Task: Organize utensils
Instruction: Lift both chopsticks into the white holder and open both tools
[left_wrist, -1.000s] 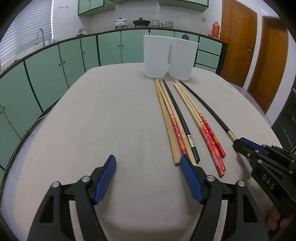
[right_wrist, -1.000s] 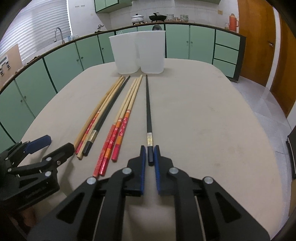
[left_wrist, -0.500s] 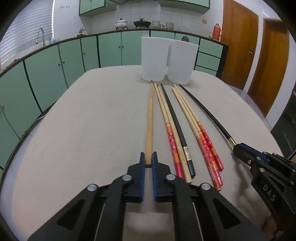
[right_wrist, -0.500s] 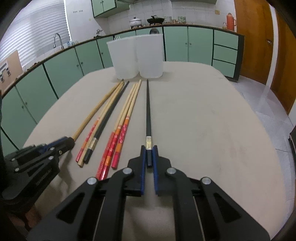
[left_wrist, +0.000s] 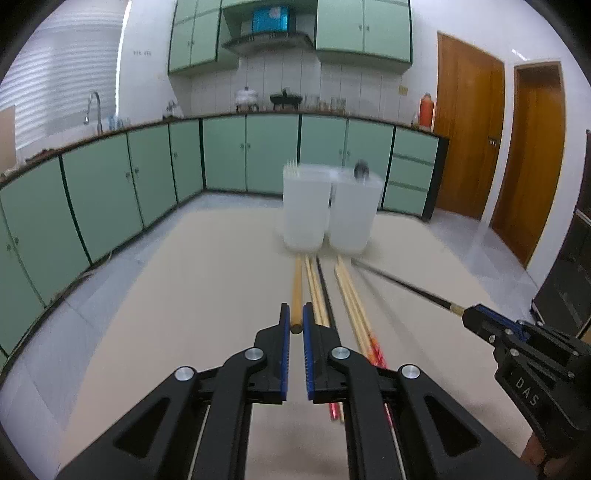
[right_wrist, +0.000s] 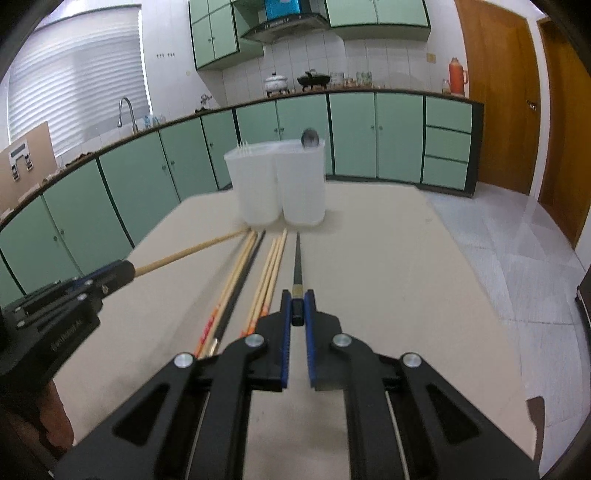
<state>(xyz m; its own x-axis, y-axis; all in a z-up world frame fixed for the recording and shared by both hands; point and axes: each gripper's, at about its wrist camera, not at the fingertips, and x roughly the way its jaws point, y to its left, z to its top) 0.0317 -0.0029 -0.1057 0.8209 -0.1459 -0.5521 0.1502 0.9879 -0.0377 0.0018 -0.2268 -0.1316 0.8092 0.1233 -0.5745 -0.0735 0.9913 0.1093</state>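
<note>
Since half a second before, both chopsticks had lifted at my end, and the view in both cameras had tipped up toward the cabinets. My left gripper (left_wrist: 294, 328) was closed on the butt of the plain wooden chopstick (left_wrist: 296, 288), whose far tip reached toward the left white container (left_wrist: 306, 206). My right gripper (right_wrist: 297, 312) was clamped on the gold-banded end of the black chopstick (right_wrist: 297, 258), its tip pointing at the right white container (right_wrist: 303, 184). Between the two held sticks, the remaining chopsticks (right_wrist: 266, 273) lay side by side on the beige table (right_wrist: 388, 277), their red-patterned ends nearest me. A round spoon head (right_wrist: 311, 138) showed above the rim of the right container, and thin pale tips stood up from the left one.
</note>
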